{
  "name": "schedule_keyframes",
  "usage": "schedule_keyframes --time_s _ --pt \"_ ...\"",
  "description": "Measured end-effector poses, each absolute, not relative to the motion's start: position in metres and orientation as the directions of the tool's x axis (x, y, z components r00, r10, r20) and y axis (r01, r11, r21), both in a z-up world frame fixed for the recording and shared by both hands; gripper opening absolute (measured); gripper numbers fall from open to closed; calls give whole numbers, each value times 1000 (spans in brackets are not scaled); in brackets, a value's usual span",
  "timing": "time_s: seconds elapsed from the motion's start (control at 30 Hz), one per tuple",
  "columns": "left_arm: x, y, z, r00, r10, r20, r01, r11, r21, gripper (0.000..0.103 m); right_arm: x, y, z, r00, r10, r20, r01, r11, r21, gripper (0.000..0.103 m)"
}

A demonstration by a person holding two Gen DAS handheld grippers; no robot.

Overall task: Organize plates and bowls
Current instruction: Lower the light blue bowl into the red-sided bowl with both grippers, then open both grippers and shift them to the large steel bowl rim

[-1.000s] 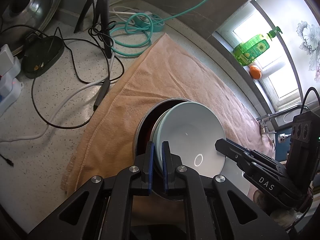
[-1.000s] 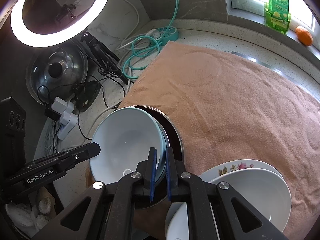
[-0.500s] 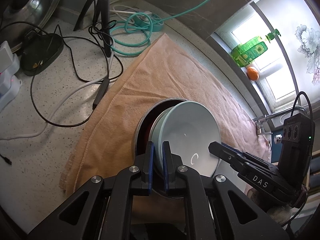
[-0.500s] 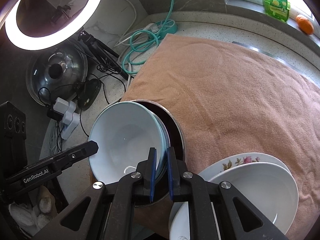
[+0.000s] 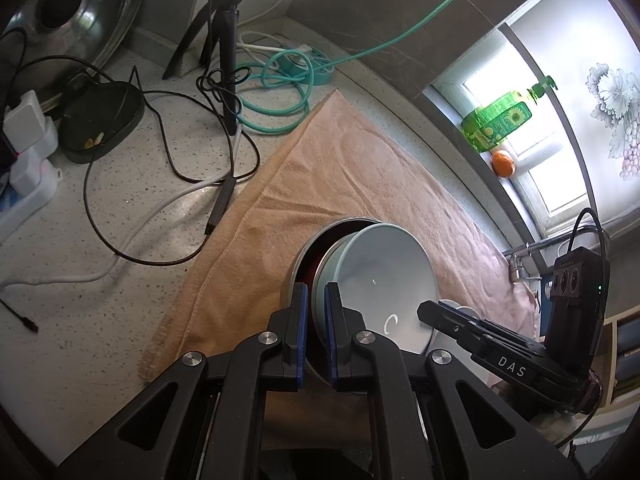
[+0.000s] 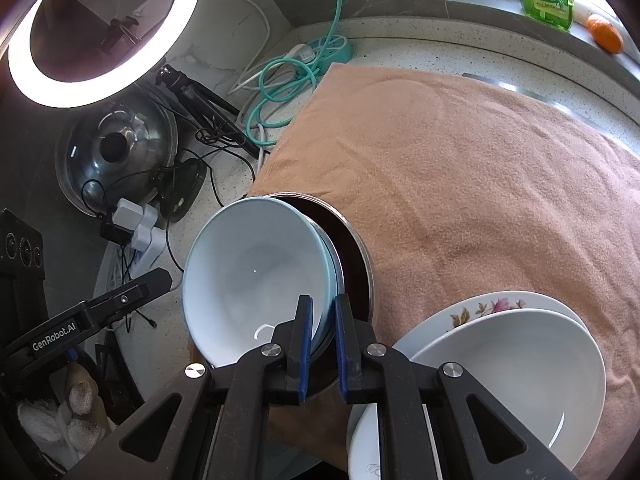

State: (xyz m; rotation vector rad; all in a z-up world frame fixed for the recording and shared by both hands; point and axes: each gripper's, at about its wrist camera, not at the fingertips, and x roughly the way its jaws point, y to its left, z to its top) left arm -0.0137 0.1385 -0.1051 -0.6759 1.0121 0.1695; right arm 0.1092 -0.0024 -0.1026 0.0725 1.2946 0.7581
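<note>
A pale blue bowl (image 5: 380, 280) (image 6: 252, 272) hangs tilted over a dark, metal-rimmed bowl (image 5: 304, 248) (image 6: 354, 256) that stands on the tan towel (image 6: 460, 168). My left gripper (image 5: 316, 296) is shut on the bowl's left rim. On the opposite rim my right gripper (image 6: 323, 308) is shut too. Each gripper shows in the other's view: the right gripper (image 5: 440, 314) at the lower right, the left gripper (image 6: 160, 280) at the lower left. A white bowl (image 6: 516, 372) rests on a flowered plate (image 6: 480, 306) at the towel's near right.
Black and white cables (image 5: 168, 168), a tripod (image 5: 228, 40), a teal cord with power strip (image 6: 296, 76), a white adapter block (image 6: 136, 224) and a steel pot lid (image 6: 116, 152) crowd the counter left of the towel. A green bottle (image 5: 496, 120) and an orange (image 5: 505, 163) sit on the windowsill.
The pale blue bowl has tipped more and come up a little out of the dark bowl. Both grippers keep their hold on its rim.
</note>
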Motion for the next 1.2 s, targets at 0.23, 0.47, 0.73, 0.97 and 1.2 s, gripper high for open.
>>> schedule_keyframes --time_s 0.23,0.47,0.73,0.97,1.2 --pt "-29 146 -99 562 -139 -816 -431 792 -432 7 103 -20 -78 136 591 -795 -460 749 478 11" --pt "-49 151 -105 561 -117 -820 -448 790 -419 7 93 -47 -55 236 597 -767 -466 762 449 12" --pt "-59 151 -118 548 -139 -825 -460 774 -436 7 84 -66 -51 326 565 -758 -440 800 407 13" --pt "-60 152 -117 590 -130 -797 -433 782 -448 12 77 -71 -54 359 562 -745 -416 811 412 13" --pt "-50 150 -122 572 -161 -804 -387 812 -438 13 73 -66 -60 343 546 -764 -397 822 409 13"
